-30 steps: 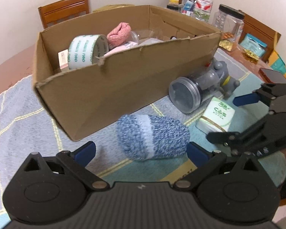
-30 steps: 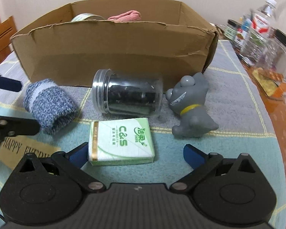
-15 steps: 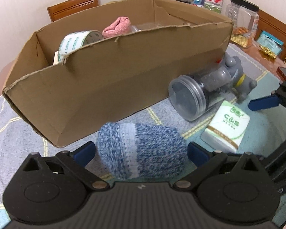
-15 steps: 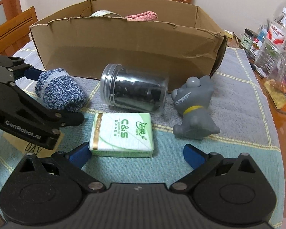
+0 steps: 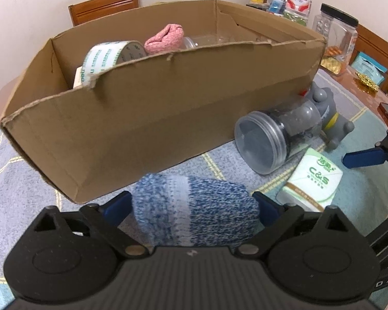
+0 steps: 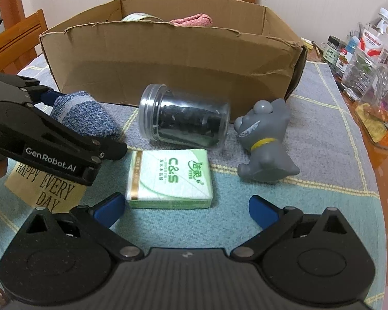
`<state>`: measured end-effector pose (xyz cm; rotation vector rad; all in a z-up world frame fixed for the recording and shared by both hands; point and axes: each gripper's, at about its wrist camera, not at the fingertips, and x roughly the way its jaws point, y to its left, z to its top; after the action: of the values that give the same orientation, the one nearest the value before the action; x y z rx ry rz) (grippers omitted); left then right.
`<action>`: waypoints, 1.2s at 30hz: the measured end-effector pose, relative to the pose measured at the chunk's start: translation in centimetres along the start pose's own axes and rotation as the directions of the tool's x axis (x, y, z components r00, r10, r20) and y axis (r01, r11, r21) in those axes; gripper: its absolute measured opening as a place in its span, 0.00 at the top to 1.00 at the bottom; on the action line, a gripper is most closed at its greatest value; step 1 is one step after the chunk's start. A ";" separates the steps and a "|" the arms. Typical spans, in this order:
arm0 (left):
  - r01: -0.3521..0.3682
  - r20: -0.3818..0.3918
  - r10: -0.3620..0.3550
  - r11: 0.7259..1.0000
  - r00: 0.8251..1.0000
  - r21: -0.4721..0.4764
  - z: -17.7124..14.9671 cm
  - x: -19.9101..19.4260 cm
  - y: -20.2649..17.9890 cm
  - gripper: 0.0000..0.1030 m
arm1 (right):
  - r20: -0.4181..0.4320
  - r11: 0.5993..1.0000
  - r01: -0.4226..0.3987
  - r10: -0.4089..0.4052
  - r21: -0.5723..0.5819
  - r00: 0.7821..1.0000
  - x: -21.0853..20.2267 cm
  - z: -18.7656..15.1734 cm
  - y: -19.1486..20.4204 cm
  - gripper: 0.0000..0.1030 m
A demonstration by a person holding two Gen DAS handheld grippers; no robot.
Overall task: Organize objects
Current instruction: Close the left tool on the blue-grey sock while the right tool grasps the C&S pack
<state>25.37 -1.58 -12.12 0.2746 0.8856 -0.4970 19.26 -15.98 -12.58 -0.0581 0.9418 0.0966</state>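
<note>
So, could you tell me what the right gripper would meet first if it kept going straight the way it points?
Most likely the green tissue pack, lying on the cloth just ahead of the open right gripper, a little left of centre; depth is uncertain.

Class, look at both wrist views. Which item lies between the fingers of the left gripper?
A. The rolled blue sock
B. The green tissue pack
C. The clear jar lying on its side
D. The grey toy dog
A. The rolled blue sock fills the gap of the left gripper, whose jaws have just been closing on it; the tissue pack, toy dog and jar lie apart on the cloth.
</note>
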 end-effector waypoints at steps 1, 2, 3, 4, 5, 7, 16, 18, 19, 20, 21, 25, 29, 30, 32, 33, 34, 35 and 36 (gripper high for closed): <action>0.000 0.000 0.000 1.000 1.000 -0.002 0.0 -0.1 0.2 0.09 | -0.002 1.000 -0.001 0.001 -0.001 1.000 -0.1 -0.1 0.1 0.00; 0.001 -0.002 -0.001 1.000 1.000 -0.003 -0.1 -0.1 0.4 0.09 | -0.004 1.000 -0.001 0.001 0.000 1.000 -0.1 -0.3 0.0 0.00; 0.000 -0.004 0.000 1.000 1.000 -0.002 -0.1 -0.2 0.7 0.10 | -0.004 1.000 0.001 -0.001 0.001 1.000 -0.2 -0.1 0.2 0.00; -0.001 -0.005 0.001 1.000 1.000 0.000 -0.2 -0.2 0.9 0.10 | -0.005 1.000 0.002 -0.002 0.003 1.000 -0.1 -0.1 0.3 0.00; -0.003 -0.007 0.003 1.000 1.000 0.002 -0.2 -0.3 1.1 0.10 | -0.005 1.000 0.002 -0.002 0.005 1.000 -0.1 0.0 0.4 0.00; -0.001 -0.014 0.001 1.000 1.000 0.009 -0.4 -0.5 1.5 0.10 | -0.002 1.000 0.001 -0.001 0.002 1.000 0.0 0.1 0.7 0.00; 0.028 -0.023 -0.027 0.998 0.999 0.049 -0.8 -0.9 2.5 0.09 | 0.008 0.999 -0.023 0.024 -0.033 1.000 0.8 1.2 2.2 0.00; 0.034 -0.025 -0.032 0.998 0.999 0.049 -0.6 -0.8 2.4 0.09 | 0.008 0.999 -0.024 0.024 -0.032 1.000 0.8 1.0 2.0 0.05; 0.037 -0.026 -0.036 0.998 0.999 0.048 -0.5 -0.7 2.3 0.09 | 0.011 0.999 -0.026 0.027 -0.035 1.000 0.7 1.0 2.1 0.07; 0.040 -0.027 -0.039 0.998 0.999 0.047 -0.4 -0.7 2.2 0.09 | 0.012 0.999 -0.028 0.028 -0.039 1.000 0.5 1.0 2.1 0.12; 0.045 -0.031 -0.044 0.998 0.999 0.043 -0.3 -0.6 2.1 0.09 | 0.013 0.999 -0.027 0.028 -0.040 1.000 0.4 1.0 2.1 0.16; 0.058 -0.029 -0.057 0.997 0.998 0.047 0.0 -0.3 1.7 0.09 | 0.017 1.000 -0.014 0.015 -0.027 1.000 0.1 0.9 2.0 0.24; 0.063 -0.033 -0.061 0.997 0.998 0.045 0.2 -0.5 1.3 0.20 | 0.015 1.000 -0.004 0.004 -0.016 1.000 0.0 1.4 1.8 0.32; 0.057 -0.035 -0.055 0.997 0.998 0.055 0.2 -0.7 1.1 0.22 | 0.011 1.000 -0.002 0.002 -0.016 1.000 0.1 1.4 1.6 0.33; 0.056 -0.045 -0.053 0.997 0.998 0.061 0.2 -0.9 1.1 0.24 | -0.002 1.000 0.010 -0.010 -0.016 1.000 -0.4 1.5 1.6 0.33; 0.059 -0.053 -0.056 0.997 0.997 0.053 0.2 -1.1 1.3 0.26 | -0.007 1.000 0.016 -0.016 -0.018 1.000 -0.2 1.7 1.6 0.33; 0.062 -0.060 -0.059 0.997 0.996 0.048 0.1 -1.2 1.4 0.26 | -0.013 1.000 0.023 -0.023 -0.020 1.000 -0.3 1.7 1.6 0.33; 0.066 -0.067 -0.063 0.997 0.996 0.046 0.2 -1.3 1.4 0.27 | -0.021 0.999 0.028 -0.029 -0.020 0.999 -0.3 1.7 1.6 0.33; 0.073 -0.074 -0.069 0.996 0.995 0.048 0.2 -1.5 1.5 0.27 | -0.029 0.999 0.031 -0.031 -0.021 0.999 -0.4 1.8 1.5 0.33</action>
<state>25.46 0.07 -10.74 0.3094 0.9566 -0.5790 20.26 -14.37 -11.21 -0.0933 0.9690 0.0770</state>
